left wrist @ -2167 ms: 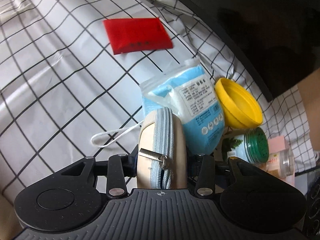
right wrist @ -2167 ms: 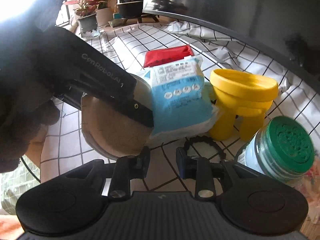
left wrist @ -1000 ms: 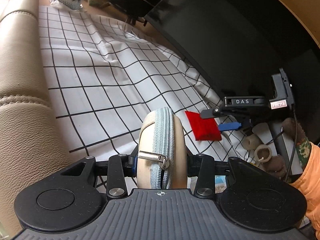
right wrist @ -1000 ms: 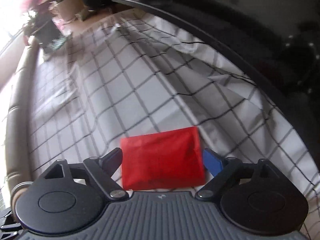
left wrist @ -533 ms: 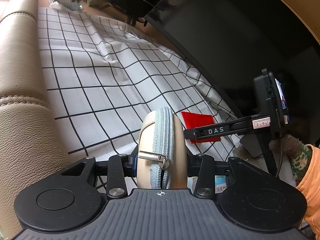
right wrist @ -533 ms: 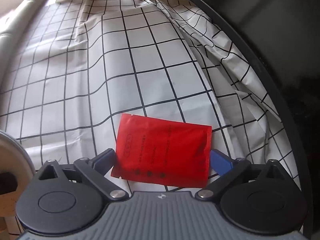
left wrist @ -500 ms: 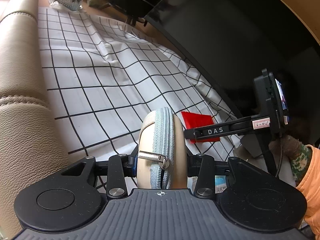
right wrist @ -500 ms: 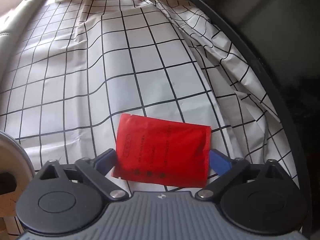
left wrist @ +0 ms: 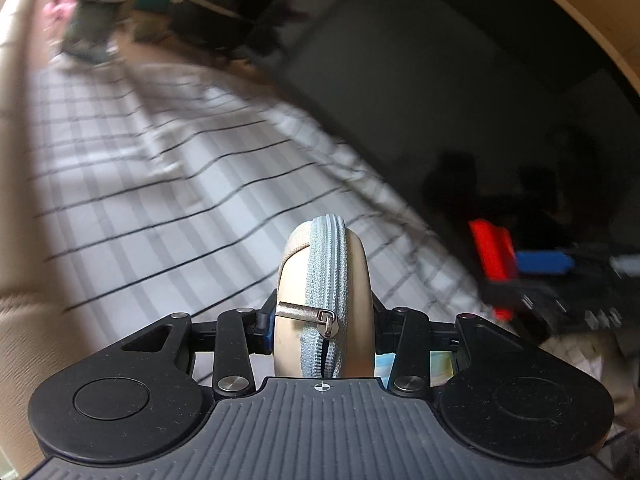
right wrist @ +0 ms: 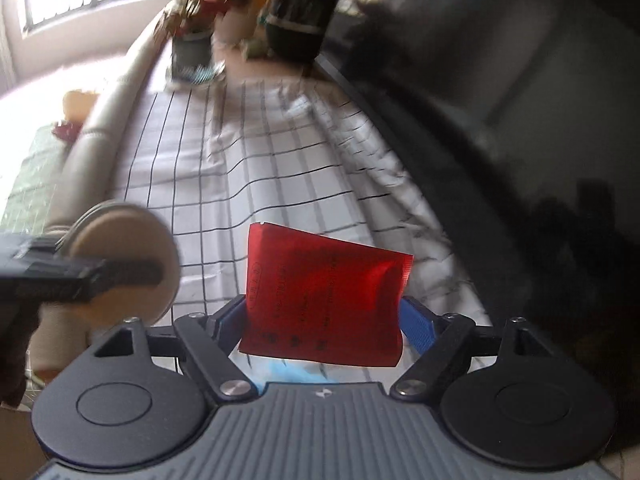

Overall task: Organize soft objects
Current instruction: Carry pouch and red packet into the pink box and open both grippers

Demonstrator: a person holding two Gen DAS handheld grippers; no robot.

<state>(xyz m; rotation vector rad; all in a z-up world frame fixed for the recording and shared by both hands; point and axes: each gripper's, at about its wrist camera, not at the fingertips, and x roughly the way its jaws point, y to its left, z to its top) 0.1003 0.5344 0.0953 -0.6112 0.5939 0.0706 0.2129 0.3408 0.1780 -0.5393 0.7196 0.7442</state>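
My left gripper (left wrist: 324, 312) is shut on a round beige zip pouch (left wrist: 324, 300) with a grey-blue zipper, held upright above the checked cloth (left wrist: 160, 208). The same pouch (right wrist: 124, 256) shows at the left of the right wrist view. My right gripper (right wrist: 324, 320) is shut on a flat red packet (right wrist: 324, 300), lifted off the cloth (right wrist: 280, 152); the packet's upper edge stands up between the blue-padded fingers (right wrist: 416, 324). In the left wrist view the red packet (left wrist: 492, 252) appears at the right, held in the other gripper.
A white black-checked cloth covers the table. A beige padded sofa edge (right wrist: 92, 140) runs along the left. A large dark curved panel (right wrist: 520, 120) borders the right. Potted plants (right wrist: 192, 32) stand at the far end. A blue packet (right wrist: 296, 372) peeks under the right gripper.
The right gripper has closed on the red packet and lifted it off the cloth. Both views have swung and blurred; the left gripper still holds the pouch.
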